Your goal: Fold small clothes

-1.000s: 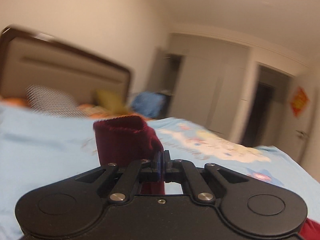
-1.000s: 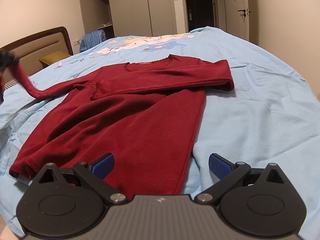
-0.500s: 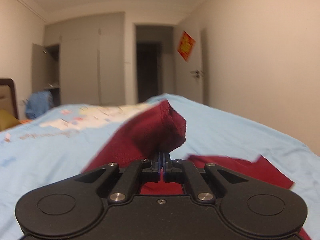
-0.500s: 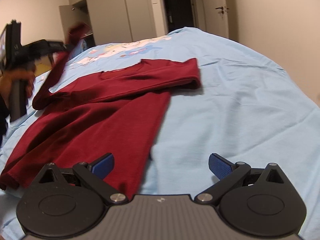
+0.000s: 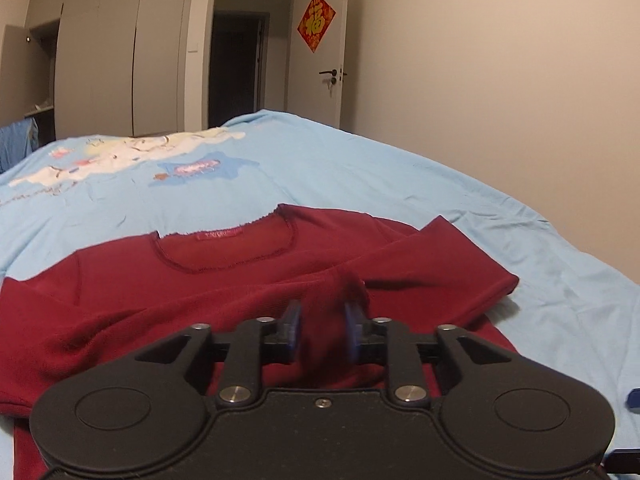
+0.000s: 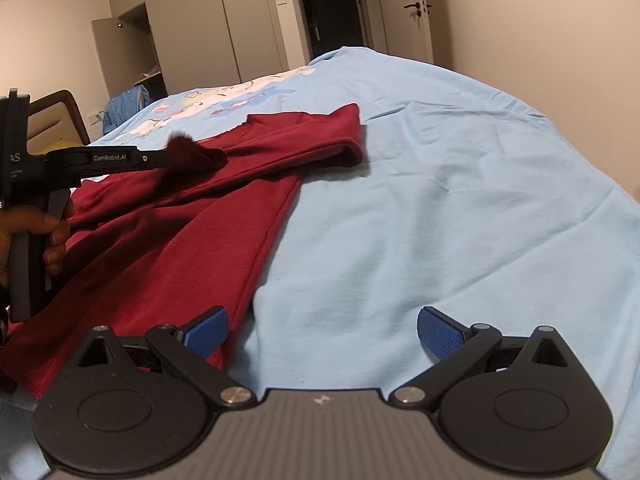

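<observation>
Maroon long-sleeved shirt (image 5: 224,280) spread flat on the light blue bed (image 6: 440,200), sleeve cuff (image 6: 192,154) between my left hand-held gripper (image 5: 322,326) fingers, parted, my right hand-held gripper (image 6: 322,330) spread wide over the shirt's hem edge.

sleeve cuff (image 5: 344,292) blurred between left tool (image 5: 322,330) pads, shirt hem (image 6: 24,380) cut off

Light blue bedsheet (image 5: 400,184) with a cartoon print (image 5: 120,160) is covering the bed. Beige wall (image 5: 500,80) is running along the right side. Grey wardrobe (image 5: 120,48) is standing at the far end, one door open. Dark doorway (image 5: 236,68) is showing beside a white door (image 5: 332,76) bearing a red paper decoration (image 5: 316,22). Brown headboard (image 6: 60,108) is showing at left.
</observation>
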